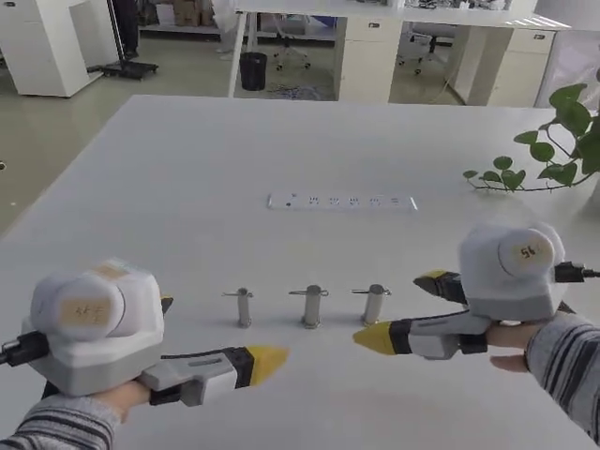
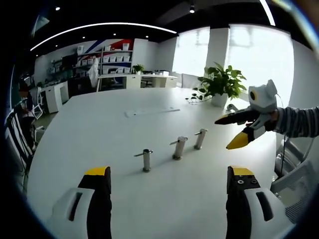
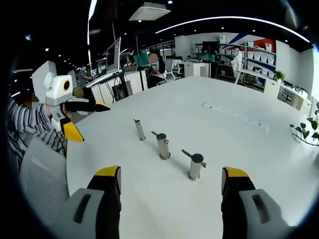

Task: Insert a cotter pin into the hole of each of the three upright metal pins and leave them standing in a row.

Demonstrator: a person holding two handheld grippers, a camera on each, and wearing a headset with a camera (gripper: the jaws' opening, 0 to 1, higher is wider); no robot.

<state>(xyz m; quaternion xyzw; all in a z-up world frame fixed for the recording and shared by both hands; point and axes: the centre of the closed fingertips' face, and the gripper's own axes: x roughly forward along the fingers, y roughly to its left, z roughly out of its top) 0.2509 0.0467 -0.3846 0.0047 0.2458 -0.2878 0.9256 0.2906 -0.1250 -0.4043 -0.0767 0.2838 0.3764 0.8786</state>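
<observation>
On the white table we logged the following.

1. Left metal pin: upright, with the first cotter pin sitting crosswise through it near the head.
2. Middle metal pin: upright, with the second cotter pin likewise through it near the top.
3. Right metal pin: upright, with the third cotter pin through it; the right gripper view showed it sticking out on both sides.
4. Arrangement: the three stood in a straight row, apart from one another, none leaning. The row lay between the two grippers, nearer to us than the power strip.
5. Left gripper: jaws spread wide and holding nothing, set low beside the left end of the row and clear of it.
6. Right gripper: jaws also spread and holding nothing, just beside the right metal pin but not touching it.
7. Potted plant: at the far right edge, well apart from the work.

Status, as we judged it: every pin carried its cotter pin and the row was standing, so the task looked complete. We saw no loose cotter pin on the table. How fully each one was seated was too small to tell.
</observation>
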